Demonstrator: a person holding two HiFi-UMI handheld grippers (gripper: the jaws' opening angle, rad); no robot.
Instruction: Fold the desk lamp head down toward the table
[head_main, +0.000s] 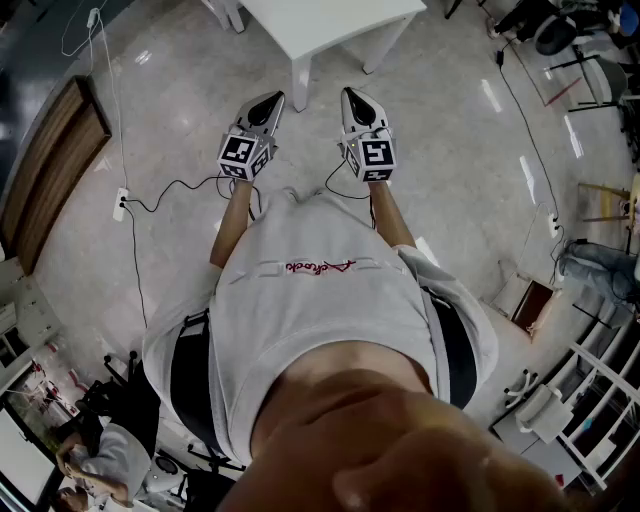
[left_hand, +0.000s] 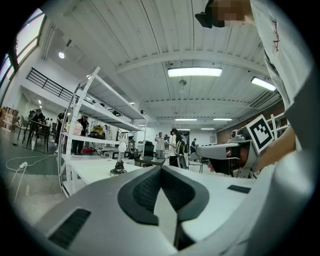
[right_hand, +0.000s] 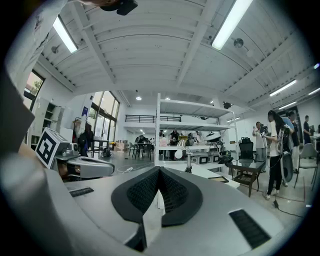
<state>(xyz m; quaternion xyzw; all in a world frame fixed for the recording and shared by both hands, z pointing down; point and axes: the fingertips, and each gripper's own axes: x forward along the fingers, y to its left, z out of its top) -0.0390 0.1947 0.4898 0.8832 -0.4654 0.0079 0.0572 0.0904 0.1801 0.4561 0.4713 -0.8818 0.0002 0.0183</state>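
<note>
A small desk lamp (left_hand: 119, 162) stands upright on a white table (left_hand: 95, 172) some way ahead; its round head is up. In the right gripper view the lamp (right_hand: 187, 159) shows just above the jaws, far off. The head view shows only the table's near end (head_main: 330, 25), not the lamp. My left gripper (head_main: 268, 103) and right gripper (head_main: 353, 100) are held side by side, level, short of the table. Both are shut with nothing between their pads (left_hand: 145, 190), (right_hand: 172, 192). Each gripper view shows the other gripper (left_hand: 225, 150), (right_hand: 80, 167) beside it.
White shelving racks (left_hand: 100, 115) stand behind the table. A power strip (head_main: 122, 203) with cables lies on the floor at left, near a wooden panel (head_main: 50, 160). Several people (left_hand: 175, 147) stand in the background. A dark glass table (right_hand: 250, 167) is at right.
</note>
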